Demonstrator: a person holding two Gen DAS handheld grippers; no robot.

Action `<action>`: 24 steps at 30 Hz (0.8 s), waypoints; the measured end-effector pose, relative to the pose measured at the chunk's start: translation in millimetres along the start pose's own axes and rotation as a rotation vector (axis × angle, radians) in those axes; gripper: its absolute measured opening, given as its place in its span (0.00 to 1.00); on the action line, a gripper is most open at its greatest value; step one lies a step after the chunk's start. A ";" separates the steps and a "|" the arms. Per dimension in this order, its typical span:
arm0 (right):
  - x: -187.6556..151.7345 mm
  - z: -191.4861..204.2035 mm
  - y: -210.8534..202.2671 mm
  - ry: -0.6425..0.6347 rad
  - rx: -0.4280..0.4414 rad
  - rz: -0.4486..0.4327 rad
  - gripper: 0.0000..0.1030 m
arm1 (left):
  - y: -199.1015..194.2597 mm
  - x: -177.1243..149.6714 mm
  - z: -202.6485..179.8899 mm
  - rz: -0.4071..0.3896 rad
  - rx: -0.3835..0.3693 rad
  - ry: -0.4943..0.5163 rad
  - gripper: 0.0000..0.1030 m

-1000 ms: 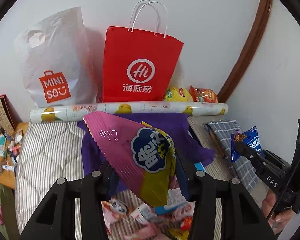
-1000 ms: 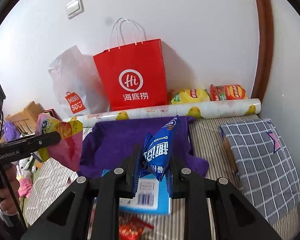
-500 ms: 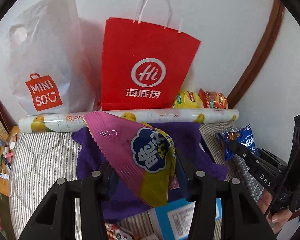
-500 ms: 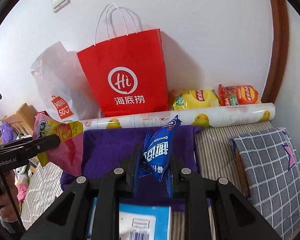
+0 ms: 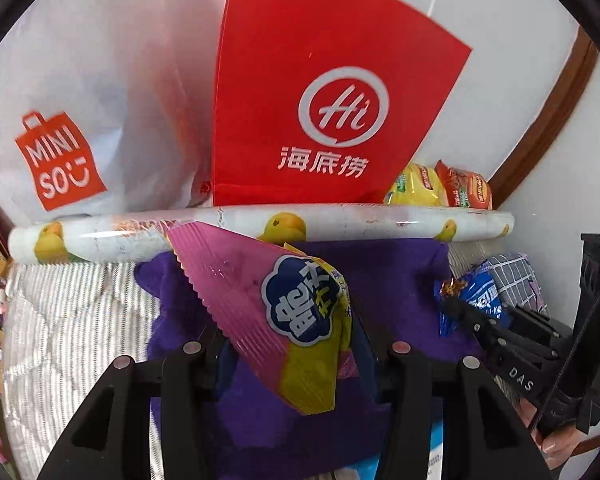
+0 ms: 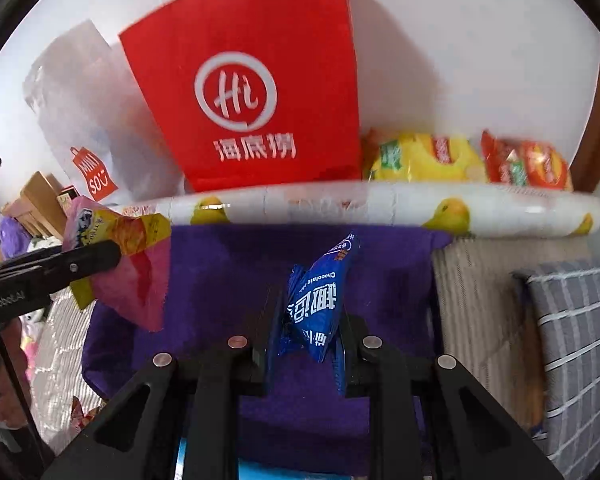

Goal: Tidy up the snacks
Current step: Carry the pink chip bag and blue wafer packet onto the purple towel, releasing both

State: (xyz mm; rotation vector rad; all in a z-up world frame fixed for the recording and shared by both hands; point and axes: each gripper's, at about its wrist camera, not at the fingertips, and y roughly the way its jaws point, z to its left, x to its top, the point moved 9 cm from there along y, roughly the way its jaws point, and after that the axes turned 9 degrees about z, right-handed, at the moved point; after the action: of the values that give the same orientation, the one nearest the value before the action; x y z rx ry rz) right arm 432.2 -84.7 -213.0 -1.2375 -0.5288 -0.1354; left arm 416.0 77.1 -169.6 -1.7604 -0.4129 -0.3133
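My left gripper [image 5: 288, 340] is shut on a pink and yellow snack bag [image 5: 276, 312], held above the purple cloth [image 5: 380, 280]. It also shows in the right wrist view [image 6: 120, 256] at the left. My right gripper [image 6: 304, 340] is shut on a blue chocolate snack packet [image 6: 320, 300], also over the purple cloth [image 6: 228, 272]. That packet shows in the left wrist view [image 5: 476, 296] at the right. A red paper bag [image 5: 324, 92] stands close ahead against the wall, with its top out of frame.
A white MINISO plastic bag [image 5: 72, 120] stands left of the red bag. A duck-print roll [image 5: 260, 228] lies across in front of both. Yellow [image 6: 420, 156] and orange [image 6: 528, 164] chip bags sit behind the roll at the right. A checked cushion [image 6: 572, 344] lies at the right.
Both grippers have moved forward toward the red bag with their snacks held. The bags and the roll now look much larger and closer.
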 end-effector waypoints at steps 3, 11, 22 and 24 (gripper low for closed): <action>-4.1 0.1 12.6 0.002 0.017 0.024 0.21 | 14.2 -0.9 2.0 0.026 0.016 0.003 0.45; -18.8 -0.1 42.7 0.008 0.039 0.093 0.21 | 41.6 -9.1 3.3 0.081 0.020 -0.003 0.45; -25.0 -7.2 56.8 0.042 0.037 0.141 0.26 | 58.4 -15.1 2.9 0.127 0.030 0.000 0.46; -25.4 -6.7 57.8 0.040 0.033 0.148 0.41 | 57.8 -15.3 2.7 0.129 0.033 0.003 0.46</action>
State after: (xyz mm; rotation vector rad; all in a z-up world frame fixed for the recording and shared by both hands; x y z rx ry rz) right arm 434.0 -76.1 -275.9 -1.2351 -0.4011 -0.0263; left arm 427.4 66.7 -227.4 -1.7449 -0.2992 -0.2158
